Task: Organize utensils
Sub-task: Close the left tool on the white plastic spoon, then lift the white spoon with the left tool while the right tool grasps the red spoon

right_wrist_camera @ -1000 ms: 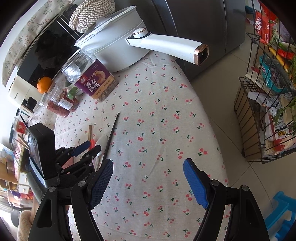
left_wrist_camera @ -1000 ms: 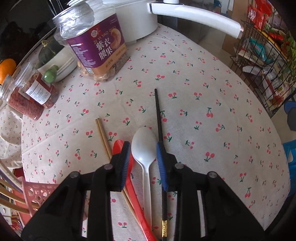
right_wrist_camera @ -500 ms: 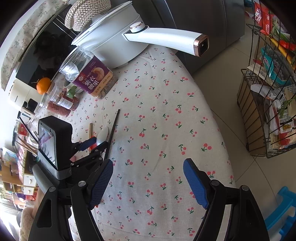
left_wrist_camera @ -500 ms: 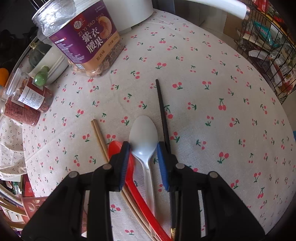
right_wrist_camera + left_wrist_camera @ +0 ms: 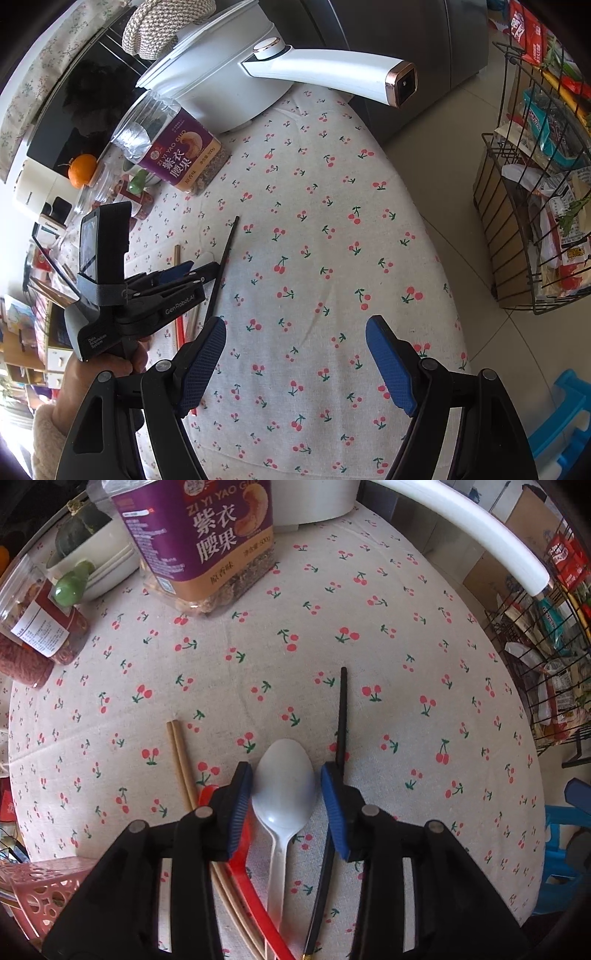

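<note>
A white plastic spoon (image 5: 283, 794) lies on the cherry-print tablecloth (image 5: 406, 709). My left gripper (image 5: 286, 775) is open, its blue pads either side of the spoon's bowl, low over it. A red spoon (image 5: 243, 864) and a pair of wooden chopsticks (image 5: 181, 764) lie left of it, a black chopstick (image 5: 341, 716) right of it. My right gripper (image 5: 295, 354) is open and empty above the table's near side; the left gripper (image 5: 192, 271) shows there over the utensils.
A cashew jar (image 5: 199, 542), spice jars (image 5: 40, 627) and a white bowl (image 5: 96, 554) stand at the back left. A white pot's handle (image 5: 480, 539) reaches over the back right. A pink basket (image 5: 40, 890) sits front left. A wire rack (image 5: 535, 184) stands right.
My left gripper has moved forward and down along the white spoon, from its handle to around its bowl. The right gripper has barely moved.
</note>
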Demonstrator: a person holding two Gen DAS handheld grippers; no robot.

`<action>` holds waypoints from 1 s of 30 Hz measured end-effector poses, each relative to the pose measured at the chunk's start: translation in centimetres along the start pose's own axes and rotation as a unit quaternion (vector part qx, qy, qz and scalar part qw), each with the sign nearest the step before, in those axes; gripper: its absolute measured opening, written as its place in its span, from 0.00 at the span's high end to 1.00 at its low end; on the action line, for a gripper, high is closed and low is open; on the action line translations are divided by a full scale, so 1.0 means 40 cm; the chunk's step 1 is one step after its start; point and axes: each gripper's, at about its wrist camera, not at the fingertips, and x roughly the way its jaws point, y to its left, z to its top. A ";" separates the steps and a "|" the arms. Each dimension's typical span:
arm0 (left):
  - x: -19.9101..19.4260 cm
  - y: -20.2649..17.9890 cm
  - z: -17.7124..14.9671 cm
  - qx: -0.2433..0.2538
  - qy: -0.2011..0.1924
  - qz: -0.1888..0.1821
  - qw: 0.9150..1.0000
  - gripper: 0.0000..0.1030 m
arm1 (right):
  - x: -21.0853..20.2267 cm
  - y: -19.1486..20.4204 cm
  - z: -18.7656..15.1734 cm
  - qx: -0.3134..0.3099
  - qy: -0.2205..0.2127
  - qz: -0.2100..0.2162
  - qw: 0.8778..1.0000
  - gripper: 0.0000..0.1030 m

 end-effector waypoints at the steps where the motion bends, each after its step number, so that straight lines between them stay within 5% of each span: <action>1: -0.003 0.000 -0.004 0.002 -0.001 0.003 1.000 0.65 | 0.002 0.001 0.001 -0.001 0.001 0.000 1.000 0.23; 5: -0.029 -0.021 -0.042 0.021 -0.020 0.021 0.999 0.66 | 0.003 0.005 0.005 -0.003 0.000 -0.003 1.000 0.23; 11: -0.152 -0.043 -0.102 0.041 -0.088 -0.010 0.995 0.66 | 0.008 0.019 0.014 0.003 -0.003 -0.003 1.000 0.23; 19: -0.359 0.013 -0.205 0.000 -0.207 -0.061 0.976 0.69 | 0.048 0.068 0.011 -0.004 0.008 -0.004 1.000 0.23; 20: -0.379 0.026 -0.221 -0.004 -0.219 -0.065 0.974 0.74 | 0.057 0.077 0.008 -0.005 0.011 -0.004 1.000 0.23; 21: -0.395 0.041 -0.238 -0.007 -0.228 -0.070 0.971 0.91 | 0.066 0.087 0.006 -0.006 0.013 -0.002 1.000 0.23; 25: -0.430 0.097 -0.296 -0.027 -0.258 -0.086 0.962 0.90 | 0.114 0.147 -0.002 -0.021 0.026 0.023 0.999 0.23; 30: -0.439 0.150 -0.320 -0.052 -0.253 -0.105 0.961 0.90 | 0.189 0.225 -0.009 -0.037 0.046 0.059 0.997 0.31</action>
